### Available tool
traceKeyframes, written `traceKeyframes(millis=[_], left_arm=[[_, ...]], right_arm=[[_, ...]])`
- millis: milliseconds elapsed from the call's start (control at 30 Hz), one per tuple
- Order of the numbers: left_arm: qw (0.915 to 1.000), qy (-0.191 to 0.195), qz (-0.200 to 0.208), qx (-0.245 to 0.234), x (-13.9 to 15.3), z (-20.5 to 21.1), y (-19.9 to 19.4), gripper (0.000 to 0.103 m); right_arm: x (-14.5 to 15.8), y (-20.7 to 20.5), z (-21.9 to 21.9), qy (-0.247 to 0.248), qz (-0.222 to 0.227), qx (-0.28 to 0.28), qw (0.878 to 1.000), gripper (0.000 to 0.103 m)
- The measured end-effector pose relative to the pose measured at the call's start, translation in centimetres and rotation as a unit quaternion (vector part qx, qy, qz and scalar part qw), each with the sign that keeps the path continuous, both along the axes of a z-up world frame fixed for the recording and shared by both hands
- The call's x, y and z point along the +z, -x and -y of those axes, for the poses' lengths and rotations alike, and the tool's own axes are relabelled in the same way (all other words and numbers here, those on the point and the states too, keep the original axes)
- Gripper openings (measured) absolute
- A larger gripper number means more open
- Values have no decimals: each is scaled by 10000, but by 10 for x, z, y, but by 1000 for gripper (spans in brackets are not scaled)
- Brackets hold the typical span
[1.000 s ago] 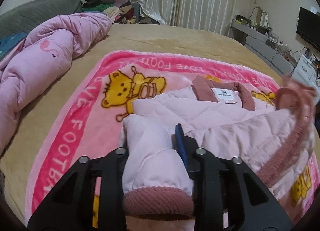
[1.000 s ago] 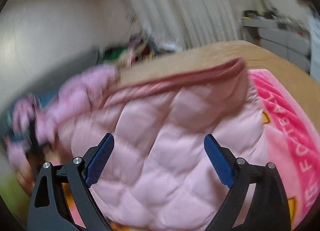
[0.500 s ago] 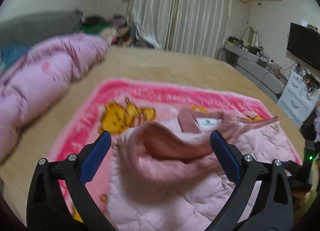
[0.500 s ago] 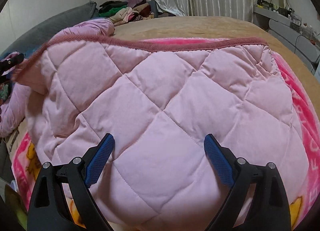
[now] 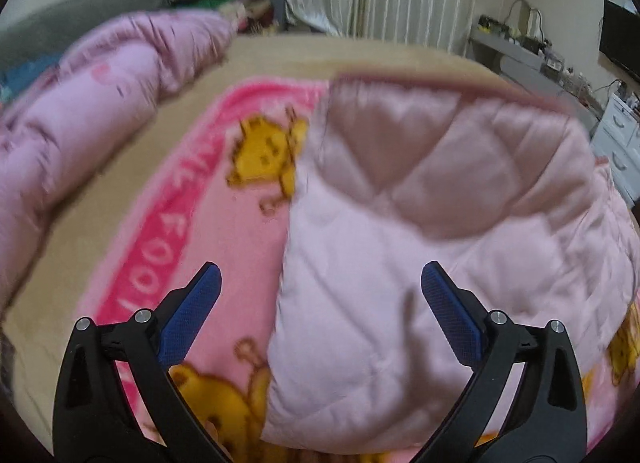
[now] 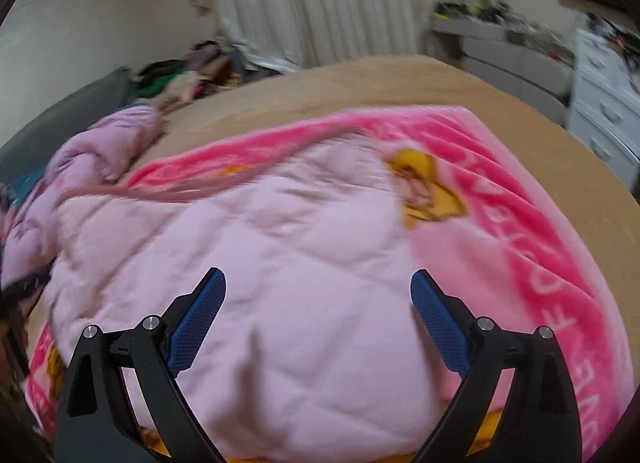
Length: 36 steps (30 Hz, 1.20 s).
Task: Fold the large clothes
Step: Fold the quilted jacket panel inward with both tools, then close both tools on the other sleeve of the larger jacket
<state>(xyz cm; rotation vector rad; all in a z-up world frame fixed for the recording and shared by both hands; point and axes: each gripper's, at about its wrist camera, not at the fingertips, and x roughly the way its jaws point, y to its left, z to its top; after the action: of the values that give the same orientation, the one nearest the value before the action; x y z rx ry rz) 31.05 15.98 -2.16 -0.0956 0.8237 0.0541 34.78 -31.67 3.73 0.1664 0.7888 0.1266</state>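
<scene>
Pale pink quilted jacket (image 5: 400, 247) is lying folded on a pink cartoon blanket (image 5: 160, 247) spread over the tan bed (image 5: 100, 223). Left claw (image 5: 320, 283) and right claw (image 6: 318, 287) are both hovering over it, spread wide, gripping nothing. Beside the blanket, a lilac duvet (image 5: 80, 103) is lying bunched.
</scene>
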Motion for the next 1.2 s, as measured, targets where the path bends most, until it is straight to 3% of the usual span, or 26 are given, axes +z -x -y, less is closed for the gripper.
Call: traceKeyframes(millis=[133, 333, 467, 533, 567, 633, 667, 700, 800, 967, 1100, 1200], left_arm=[[9992, 359, -164, 55, -19, -10, -2, 94], [9992, 334, -230, 21, -21, -6, -11, 94], [9986, 494, -200, -15, -23, -1, -14, 93], [9982, 567, -139, -158, -23, 5, -14, 77], [9978, 614, -107, -226, -24, 6, -15, 64], [9981, 545, -31, -284, -22, 11, -12, 48], [9983, 487, 12, -334, -21, 14, -12, 31], [9987, 364, 76, -352, -18, 16, -10, 21], [9981, 423, 364, -273, 3, 13, -5, 14], [9954, 284, 886, -226, 50, 14, -17, 13], [9954, -39, 933, -197, 66, 24, -39, 13], [9962, -43, 868, -75, 64, 21, -51, 13]], right_arm=[[-20, -12, 12, -235, -307, -165, 9991, 93], [-23, -24, -2, -95, -213, 192, 9995, 93], [-25, -35, -13, 60, -321, 305, 9990, 82], [-25, -35, -15, 79, -305, 324, 9990, 72], [-26, -33, -14, 38, -256, 337, 9991, 65], [-27, -28, -13, -12, -173, 400, 9990, 49], [-26, -25, -14, -8, -98, 439, 9990, 38], [-24, -22, -14, 3, 0, 474, 9989, 29], [-10, -14, -10, -88, 306, 383, 9988, 20], [26, -25, 0, -425, 797, 78, 9959, 18], [36, -51, -4, -396, 843, -123, 9956, 18], [29, -70, -7, -459, 673, -312, 9962, 17]])
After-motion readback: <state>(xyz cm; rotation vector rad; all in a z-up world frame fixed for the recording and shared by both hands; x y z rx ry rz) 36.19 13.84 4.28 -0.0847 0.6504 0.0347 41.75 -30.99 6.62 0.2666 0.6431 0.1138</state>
